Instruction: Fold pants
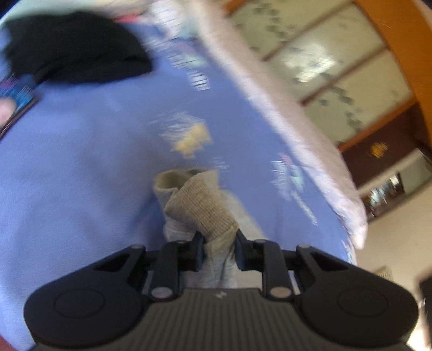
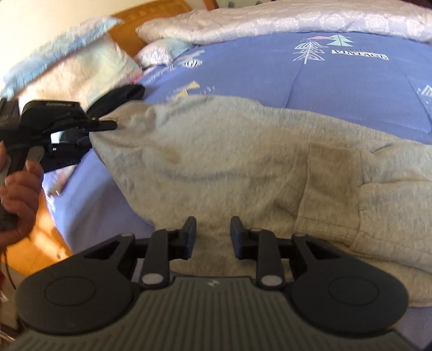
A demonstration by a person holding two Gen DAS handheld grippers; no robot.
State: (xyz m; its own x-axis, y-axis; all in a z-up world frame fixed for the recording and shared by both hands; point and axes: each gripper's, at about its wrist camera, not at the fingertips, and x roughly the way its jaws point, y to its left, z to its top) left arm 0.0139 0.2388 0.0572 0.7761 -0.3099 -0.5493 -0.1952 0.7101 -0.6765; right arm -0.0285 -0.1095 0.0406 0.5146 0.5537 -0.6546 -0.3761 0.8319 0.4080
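Grey fleece pants lie spread across a blue bedsheet. In the left wrist view my left gripper is shut on a ribbed leg cuff, which bunches up between the pads and is raised off the sheet. The right wrist view shows that same left gripper at the pants' far left end, in a person's hand. My right gripper sits at the near edge of the pants with thick grey cloth filling the gap between its fingers. A pocket shows to its right.
A black garment lies on the sheet beyond the cuff, also the black garment behind the left gripper. A white quilt runs along the bed's far side. Pillows rest against a wooden headboard.
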